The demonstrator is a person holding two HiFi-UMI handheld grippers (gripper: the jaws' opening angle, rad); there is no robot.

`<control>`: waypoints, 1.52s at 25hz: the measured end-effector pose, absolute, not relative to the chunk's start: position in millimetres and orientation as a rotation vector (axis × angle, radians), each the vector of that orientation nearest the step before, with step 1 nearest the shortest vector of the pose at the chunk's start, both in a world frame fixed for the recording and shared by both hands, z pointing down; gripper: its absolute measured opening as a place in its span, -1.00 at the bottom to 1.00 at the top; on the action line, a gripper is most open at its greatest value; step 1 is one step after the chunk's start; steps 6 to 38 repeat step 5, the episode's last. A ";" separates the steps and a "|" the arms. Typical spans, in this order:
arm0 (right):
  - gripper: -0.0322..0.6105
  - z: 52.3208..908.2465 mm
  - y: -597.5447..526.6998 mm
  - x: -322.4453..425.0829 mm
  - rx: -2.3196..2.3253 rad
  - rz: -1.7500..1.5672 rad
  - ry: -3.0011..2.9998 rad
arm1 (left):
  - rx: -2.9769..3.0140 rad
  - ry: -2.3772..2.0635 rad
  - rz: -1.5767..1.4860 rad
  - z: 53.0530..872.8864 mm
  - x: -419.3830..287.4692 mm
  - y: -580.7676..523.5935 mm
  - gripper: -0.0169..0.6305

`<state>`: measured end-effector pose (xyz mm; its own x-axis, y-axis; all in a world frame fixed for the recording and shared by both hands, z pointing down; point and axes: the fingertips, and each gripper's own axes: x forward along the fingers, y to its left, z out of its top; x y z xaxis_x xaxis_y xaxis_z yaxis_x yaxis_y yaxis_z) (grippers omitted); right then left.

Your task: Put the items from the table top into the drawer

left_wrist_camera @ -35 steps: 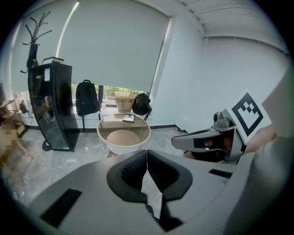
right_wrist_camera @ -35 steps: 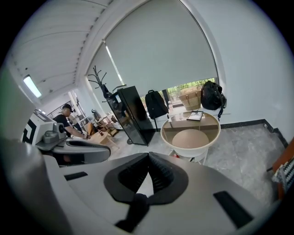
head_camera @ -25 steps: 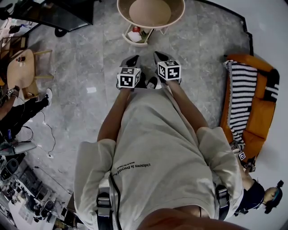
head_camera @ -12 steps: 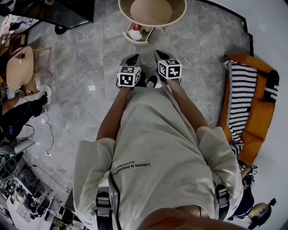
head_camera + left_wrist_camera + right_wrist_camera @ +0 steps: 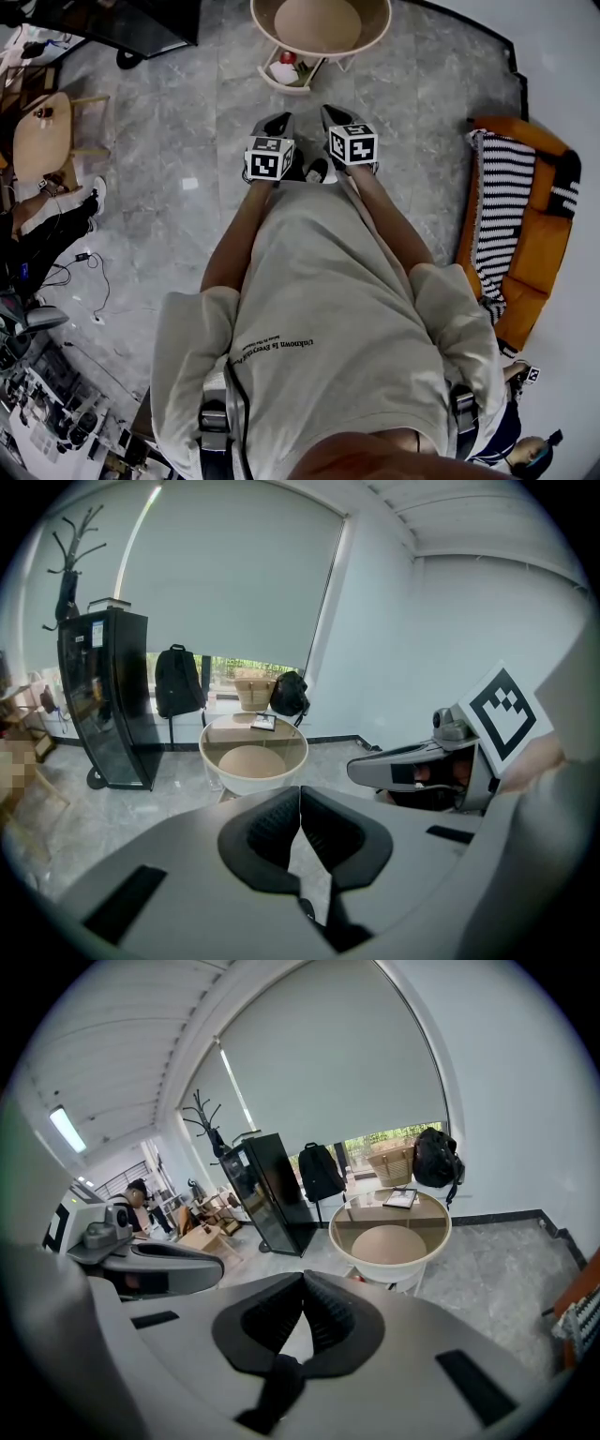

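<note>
Table (image 5: 319,23) beyond left tongs (image 5: 279,122) and right tongs (image 5: 332,114), tips together, empty; sofa (image 5: 536,239) alongside.

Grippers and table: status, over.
Left gripper shut, empty. Right gripper shut, empty. Table ahead, not reached; item on its top untouched. Nothing seen in the way.
</note>
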<state>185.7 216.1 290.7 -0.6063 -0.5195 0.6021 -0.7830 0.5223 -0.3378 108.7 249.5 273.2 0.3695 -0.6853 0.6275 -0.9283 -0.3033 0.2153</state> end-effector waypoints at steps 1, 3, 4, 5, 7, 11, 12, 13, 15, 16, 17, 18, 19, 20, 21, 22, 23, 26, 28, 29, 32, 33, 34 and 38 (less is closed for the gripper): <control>-0.80 290.8 216.2 185.4 1.065 0.831 -2.336 | 2.083 -1.389 0.577 273.3 108.5 249.6 -0.88; -0.80 290.7 216.1 184.8 1.062 0.830 -2.336 | 2.082 -1.388 0.579 273.4 108.2 249.5 -0.88; -0.80 290.5 216.0 184.5 1.060 0.829 -2.336 | 2.082 -1.388 0.579 273.4 108.1 249.4 -0.88; -0.80 290.3 215.9 184.2 1.058 0.828 -2.337 | 2.082 -1.387 0.580 273.4 108.0 249.3 -0.88; -0.80 290.3 215.9 184.2 1.058 0.828 -2.337 | 2.082 -1.387 0.580 273.4 108.0 249.3 -0.88; -0.80 290.3 215.9 184.2 1.058 0.828 -2.337 | 2.082 -1.387 0.580 273.4 108.0 249.3 -0.88; -0.80 290.3 215.9 184.2 1.058 0.828 -2.337 | 2.082 -1.387 0.580 273.4 108.0 249.3 -0.88; -0.80 290.3 215.9 184.2 1.058 0.828 -2.337 | 2.082 -1.387 0.580 273.4 108.0 249.3 -0.88; -0.80 290.3 215.9 184.2 1.058 0.828 -2.337 | 2.082 -1.387 0.580 273.4 108.0 249.3 -0.88; -0.80 290.3 215.9 184.2 1.058 0.828 -2.337 | 2.082 -1.387 0.580 273.4 108.0 249.3 -0.88; -0.80 290.3 215.9 184.2 1.058 0.828 -2.337 | 2.082 -1.387 0.580 273.4 108.0 249.3 -0.88; -0.80 290.3 215.9 184.2 1.058 0.828 -2.337 | 2.082 -1.387 0.580 273.4 108.0 249.3 -0.88; -0.80 290.3 215.9 184.2 1.058 0.828 -2.337 | 2.082 -1.387 0.580 273.4 108.0 249.3 -0.88; -0.80 290.3 215.9 184.2 1.058 0.828 -2.337 | 2.082 -1.387 0.580 273.4 108.0 249.3 -0.88; -0.80 290.3 215.9 184.2 1.058 0.828 -2.337 | 2.082 -1.387 0.580 273.4 108.0 249.3 -0.88; -0.80 290.3 215.9 184.2 1.058 0.828 -2.337 | 2.082 -1.387 0.580 273.4 108.0 249.3 -0.88; -0.80 290.3 215.9 184.2 1.058 0.828 -2.337 | 2.082 -1.387 0.580 273.4 108.0 249.3 -0.88; -0.80 290.3 215.9 184.2 1.058 0.828 -2.337 | 2.082 -1.387 0.580 273.4 108.0 249.3 -0.88; -0.80 290.3 215.9 184.2 1.058 0.828 -2.337 | 2.082 -1.387 0.580 273.4 108.0 249.3 -0.88; -0.80 290.3 215.9 184.2 1.058 0.828 -2.337 | 2.082 -1.387 0.580 273.4 108.0 249.3 -0.88; -0.80 290.3 215.9 184.2 1.058 0.828 -2.337 | 2.082 -1.387 0.580 273.4 108.0 249.3 -0.88; -0.80 290.3 215.9 184.2 1.058 0.828 -2.337 | 2.082 -1.387 0.580 273.4 108.0 249.3 -0.88; -0.80 290.3 215.9 184.2 1.058 0.828 -2.337 | 2.082 -1.387 0.580 273.4 108.0 249.3 -0.88; -0.80 290.3 215.9 184.2 1.058 0.828 -2.337 | 2.082 -1.387 0.580 273.4 108.0 249.3 -0.88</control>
